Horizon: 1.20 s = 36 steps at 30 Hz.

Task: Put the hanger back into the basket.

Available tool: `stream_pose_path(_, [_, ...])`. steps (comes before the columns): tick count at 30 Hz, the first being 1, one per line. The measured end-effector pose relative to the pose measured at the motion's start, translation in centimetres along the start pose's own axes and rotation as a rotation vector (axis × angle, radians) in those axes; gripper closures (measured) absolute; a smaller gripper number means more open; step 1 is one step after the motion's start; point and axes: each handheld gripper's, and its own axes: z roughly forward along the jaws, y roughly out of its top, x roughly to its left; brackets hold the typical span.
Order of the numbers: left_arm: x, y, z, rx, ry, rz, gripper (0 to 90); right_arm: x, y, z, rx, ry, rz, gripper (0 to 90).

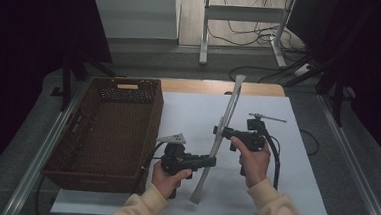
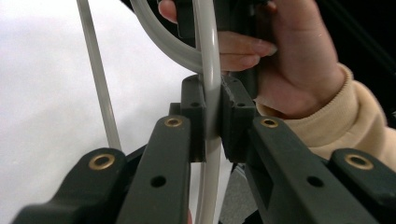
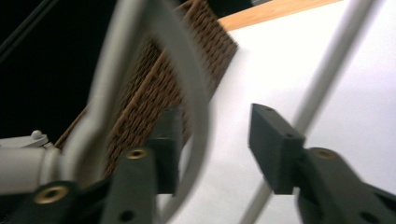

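Observation:
A grey plastic clothes hanger (image 1: pixel 231 107) stands on edge above the white table top (image 1: pixel 188 112), tilted from front to back. My left gripper (image 1: pixel 211 161) is shut on its lower arm; in the left gripper view the two pads clamp the grey arm (image 2: pixel 212 116). My right gripper (image 1: pixel 219 132) is at the hanger's middle and is open. In the right gripper view the curved hanger arm (image 3: pixel 198 102) passes just inside the left pad (image 3: pixel 169 149), and the thin straight bar (image 3: pixel 327 70) runs behind the right pad (image 3: pixel 273 147).
A brown wicker basket (image 1: pixel 102 132) sits on the left of the table, its corner (image 3: pixel 154 93) just behind the hanger. A wooden strip (image 1: pixel 200 86) edges the table's far side. Cables and a metal stand's legs (image 1: pixel 243 35) are on the floor beyond.

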Motion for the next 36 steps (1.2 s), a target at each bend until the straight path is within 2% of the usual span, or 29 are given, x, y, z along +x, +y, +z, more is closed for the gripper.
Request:
stream_pose_path(3, [0.1,0.1,-0.5,-0.007,0.004,-0.002,81.5,-0.1,0.2,-1.2,-0.015,0.026,-0.014,43.7])
stream_pose_path(4, [0.2,0.2,-0.9,-0.013,0.007,-0.007,81.5,-0.1,0.2,-2.3,-0.028,0.016,-0.028,39.1])
stream_pose_path(5, [0.2,0.2,-0.9,-0.013,0.007,-0.007,81.5,-0.1,0.2,-2.3,-0.028,0.016,-0.028,39.1])
stream_pose_path(8, [0.2,0.3,-1.2,-0.023,0.01,-0.011,81.5,-0.3,0.3,-4.2,-0.049,0.012,-0.06,37.2])
stream_pose_path(9, [0.1,0.3,-1.3,-0.023,0.011,-0.011,81.5,-0.6,0.3,-5.2,-0.055,-0.006,-0.083,34.7])
stream_pose_path(10, [0.1,0.4,-1.4,-0.023,0.012,-0.012,81.5,-0.6,0.3,-5.2,-0.055,-0.006,-0.083,34.7])
stream_pose_path(11, [0.0,0.4,-1.5,-0.023,0.016,-0.012,81.5,-1.3,0.2,-6.0,-0.053,-0.019,-0.103,31.8])
stream_pose_path(12, [0.0,0.5,-1.6,-0.022,0.018,-0.014,81.5,-1.3,0.2,-6.0,-0.053,-0.019,-0.103,31.8])
stream_pose_path(14, [0.0,0.6,-1.9,-0.026,0.02,-0.017,81.5,-2.1,-0.1,-6.4,-0.044,-0.032,-0.131,29.4])
stream_pose_path(15, [-0.1,0.8,-2.1,-0.032,0.018,-0.023,81.5,-3.0,-0.5,-6.7,-0.025,-0.072,-0.177,28.2])
stream_pose_path(17, [-0.3,0.9,-2.3,-0.033,0.015,-0.022,81.5,-3.7,-0.9,-7.0,-0.002,-0.104,-0.211,27.7])
stream_pose_path(22, [-0.9,1.4,-2.9,-0.042,0.0,-0.027,81.4,-5.0,-1.6,-7.6,0.021,-0.122,-0.222,26.7])
stream_pose_path(23, [-1.1,1.8,-3.5,-0.056,-0.015,-0.034,81.5,-5.4,-1.8,-7.8,0.031,-0.122,-0.226,25.4])
stream_pose_path(26, [-1.3,2.2,-4.2,-0.065,-0.019,-0.032,81.4,-5.6,-2.0,-8.1,0.032,-0.126,-0.237,24.8])
stream_pose_path(27, [-1.4,2.4,-4.6,-0.068,-0.025,-0.032,81.4,-5.8,-2.1,-8.3,0.036,-0.128,-0.257,23.9])
stream_pose_path(28, [-1.5,2.6,-4.9,-0.07,-0.029,-0.033,81.4,-5.8,-2.1,-8.3,0.036,-0.128,-0.257,23.9])
stream_pose_path(29, [-1.7,3.1,-5.8,-0.065,-0.039,-0.026,81.4,-6.0,-2.2,-8.5,0.04,-0.134,-0.277,23.3])
stream_pose_path(36, [-1.9,4.3,-8.0,-0.052,-0.052,-0.011,81.5,-6.3,-2.3,-8.6,0.057,-0.137,-0.277,22.5])
